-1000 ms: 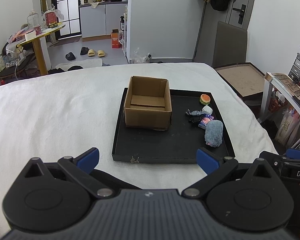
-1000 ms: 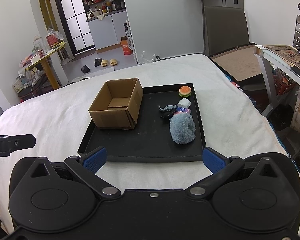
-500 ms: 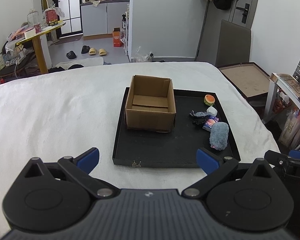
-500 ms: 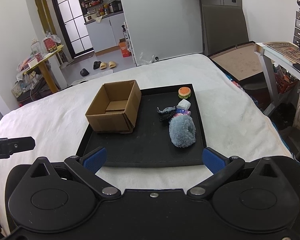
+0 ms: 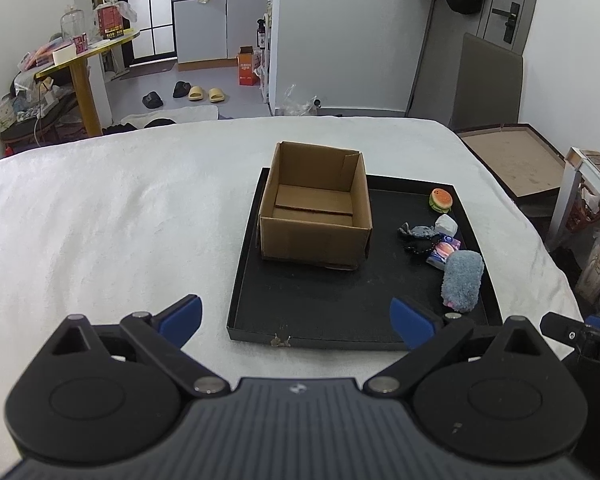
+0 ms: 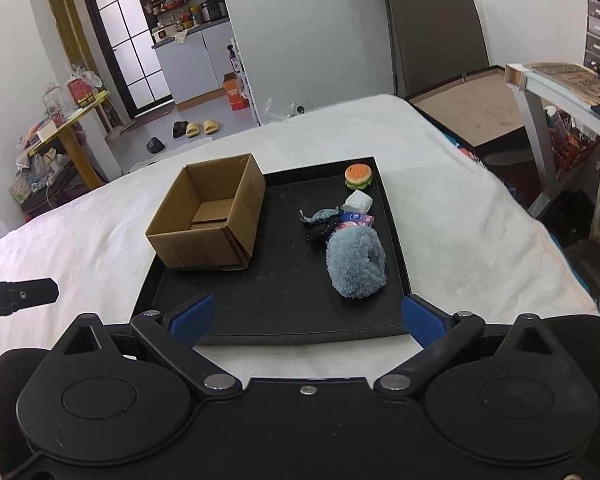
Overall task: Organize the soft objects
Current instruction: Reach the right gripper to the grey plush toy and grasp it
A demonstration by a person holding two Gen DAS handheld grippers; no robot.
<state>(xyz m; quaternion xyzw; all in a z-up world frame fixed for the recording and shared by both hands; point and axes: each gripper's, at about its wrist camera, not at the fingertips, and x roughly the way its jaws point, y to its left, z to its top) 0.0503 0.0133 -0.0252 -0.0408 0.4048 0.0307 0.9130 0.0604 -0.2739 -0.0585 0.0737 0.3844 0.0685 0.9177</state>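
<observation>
both grippers, left gripper (image 5: 296, 322) and right gripper (image 6: 306, 318), spread wide, empty. fluffy blue toy (image 6: 355, 265) lies on the black tray (image 6: 260, 312), touching its neighbours; a grab there might drag them along, missing the cardboard box (image 6: 208, 220).

From my seat little is legible: white letters "AI" sit on the black body of the left gripper (image 6: 18, 296) at the left edge of the right wrist view. A white "D" shows on the right gripper (image 5: 588, 340) at the right edge of the left wrist view. Print on the small packet (image 5: 444, 249) is too small to read.
</observation>
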